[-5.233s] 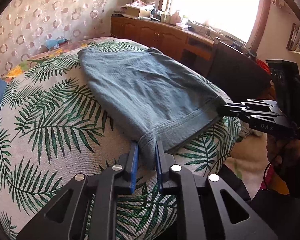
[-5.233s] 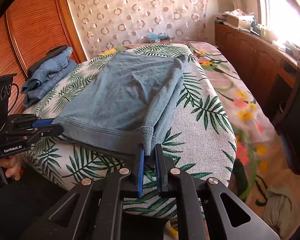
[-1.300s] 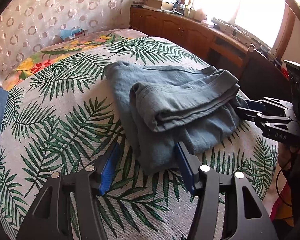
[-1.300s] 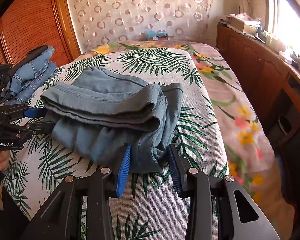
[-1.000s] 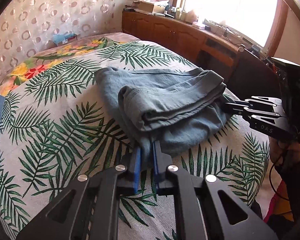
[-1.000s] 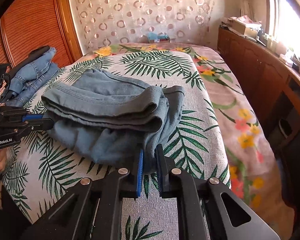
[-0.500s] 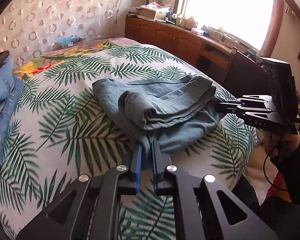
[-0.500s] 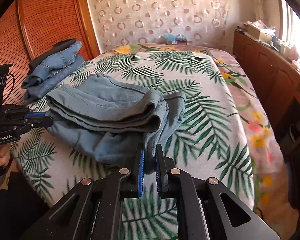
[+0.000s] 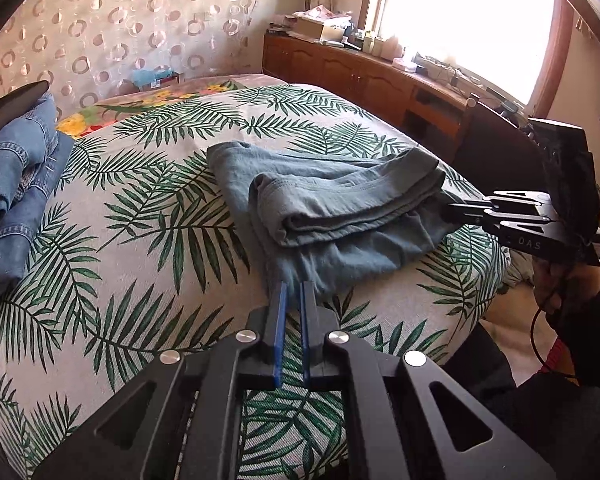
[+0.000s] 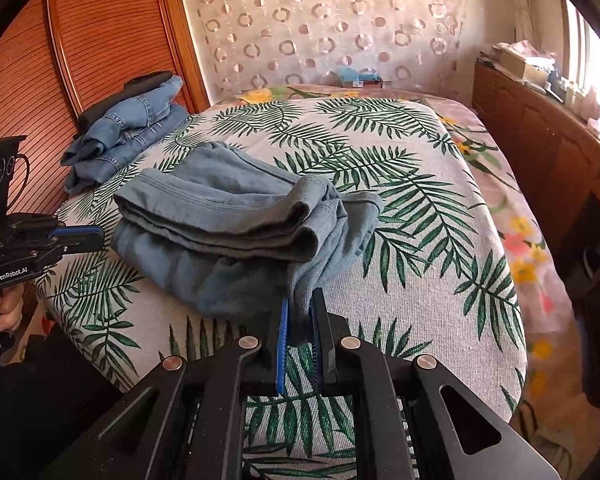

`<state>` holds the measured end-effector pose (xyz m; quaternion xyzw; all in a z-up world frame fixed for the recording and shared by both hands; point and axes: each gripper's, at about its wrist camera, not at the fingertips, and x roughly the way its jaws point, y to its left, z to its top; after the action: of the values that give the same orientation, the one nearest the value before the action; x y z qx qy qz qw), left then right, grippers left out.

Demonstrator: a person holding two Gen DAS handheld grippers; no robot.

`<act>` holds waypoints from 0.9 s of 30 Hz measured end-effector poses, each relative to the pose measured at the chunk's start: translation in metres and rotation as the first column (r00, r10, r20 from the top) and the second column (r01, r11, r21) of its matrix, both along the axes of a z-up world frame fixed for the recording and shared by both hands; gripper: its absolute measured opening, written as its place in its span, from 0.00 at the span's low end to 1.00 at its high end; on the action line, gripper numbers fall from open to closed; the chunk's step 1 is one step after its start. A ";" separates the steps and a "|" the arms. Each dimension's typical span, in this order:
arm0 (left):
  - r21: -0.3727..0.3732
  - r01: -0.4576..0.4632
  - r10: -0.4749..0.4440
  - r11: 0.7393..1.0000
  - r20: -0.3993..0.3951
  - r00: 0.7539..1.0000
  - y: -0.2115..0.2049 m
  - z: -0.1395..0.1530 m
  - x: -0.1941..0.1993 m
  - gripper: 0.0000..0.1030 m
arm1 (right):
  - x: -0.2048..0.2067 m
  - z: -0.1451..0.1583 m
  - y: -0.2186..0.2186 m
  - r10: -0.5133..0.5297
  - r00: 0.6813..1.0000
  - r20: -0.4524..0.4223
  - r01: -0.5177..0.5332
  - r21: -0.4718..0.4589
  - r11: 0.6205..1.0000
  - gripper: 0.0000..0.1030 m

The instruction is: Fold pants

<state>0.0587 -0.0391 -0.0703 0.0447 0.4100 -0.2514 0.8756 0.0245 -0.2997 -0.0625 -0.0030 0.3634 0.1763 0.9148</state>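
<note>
A: Item: grey-blue pants [image 9: 340, 208], part folded. How are they placed?

B: Near edge of the bed, on the palm-leaf bedspread [image 9: 140, 216]. An upper layer is doubled over a lower one; the lower layer's two near corners are pinched.

A: Grippers?

B: Left gripper [image 9: 293, 292]: jaws narrow, clamped on the near left corner. Right gripper [image 10: 300, 308]: jaws narrow, cloth seen between the blue pads [image 10: 283, 320] at the near right corner.

A: How is the step best done?

B: Judged a carry-over of the lower layer. Both corners should be raised level and moved together, so that the doubled layer is not tipped off. Edges should be matched before release.

A: Other entries?

B: Folded denim jeans [image 10: 132, 128], far left, well apart. Wooden sideboard [image 9: 360, 72] under the window, far right.
</note>
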 end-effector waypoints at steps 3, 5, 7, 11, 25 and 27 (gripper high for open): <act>0.001 -0.004 0.004 1.000 -0.008 1.000 -0.001 0.001 0.005 0.07 | 0.000 0.000 0.004 -0.011 1.000 0.001 0.011 -0.022 1.000 0.10; 0.000 -0.002 0.002 1.000 -0.010 1.000 -0.004 0.003 0.010 0.08 | 0.000 0.000 0.004 -0.011 1.000 -0.003 0.011 -0.020 1.000 0.10; 0.010 0.006 -0.006 1.000 -0.019 1.000 -0.008 0.002 0.015 0.15 | -0.001 0.004 0.004 -0.019 1.000 0.008 0.019 -0.020 1.000 0.16; 0.058 0.011 -0.009 0.998 -0.036 0.999 -0.016 -0.006 0.024 0.28 | -0.003 0.012 0.003 -0.023 0.999 0.037 0.024 -0.034 0.999 0.28; 0.100 -0.009 0.012 0.995 -0.021 1.000 -0.027 -0.003 0.061 0.42 | 0.032 0.002 0.022 0.025 1.000 0.004 -0.024 -0.153 0.988 0.36; 0.093 -0.035 0.037 0.995 -0.019 0.999 -0.029 -0.001 0.074 0.42 | 0.039 0.005 0.020 0.033 0.999 0.016 -0.030 -0.164 0.986 0.36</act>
<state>0.1331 -0.0678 -0.0711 0.0752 0.4310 -0.2167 0.8727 0.0638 -0.2792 -0.0576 -0.0854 0.3682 0.1601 0.9119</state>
